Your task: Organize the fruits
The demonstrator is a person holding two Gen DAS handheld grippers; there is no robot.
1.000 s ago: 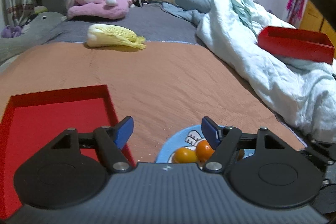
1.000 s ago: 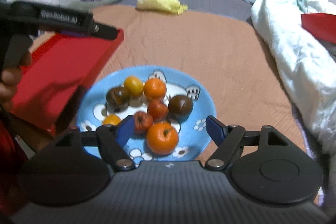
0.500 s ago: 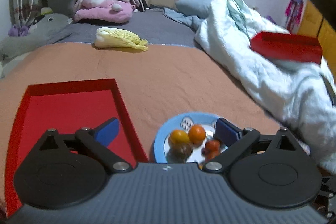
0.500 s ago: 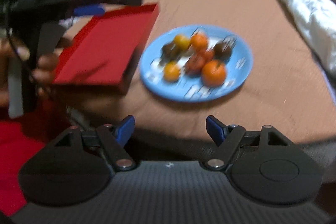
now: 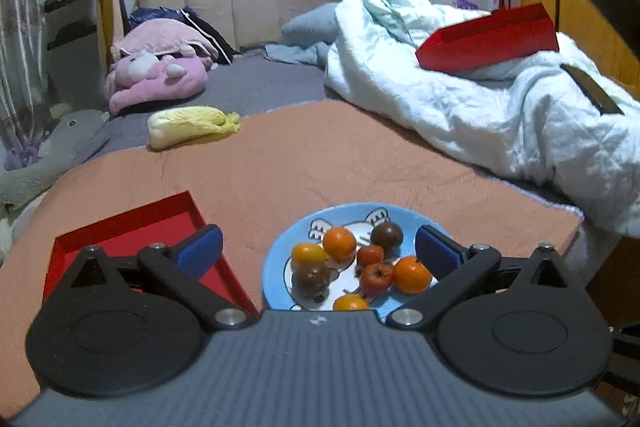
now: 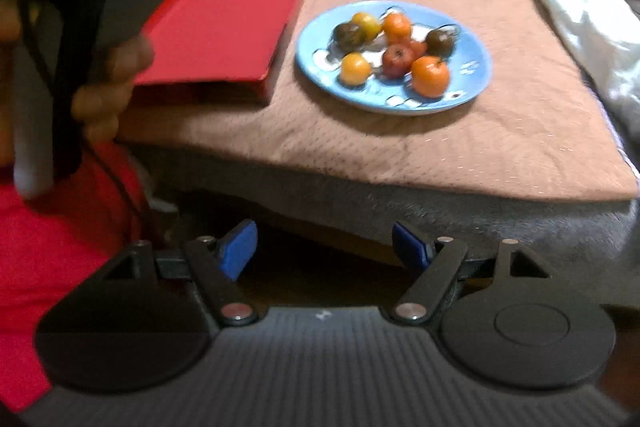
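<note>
Right gripper [image 6: 324,253] pulled back off bed edge since a second ago, blue pads spread, empty. Left gripper [image 5: 318,247] raised higher, likewise spread. Round glossy fruits [image 5: 340,245] on blue plate [image 6: 476,75] beside flat red tray [image 6: 224,31]

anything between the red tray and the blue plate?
Nothing. In both wrist views only a bare strip of the brown blanket separates the red tray from the blue plate; they sit apart, not touching.
</note>
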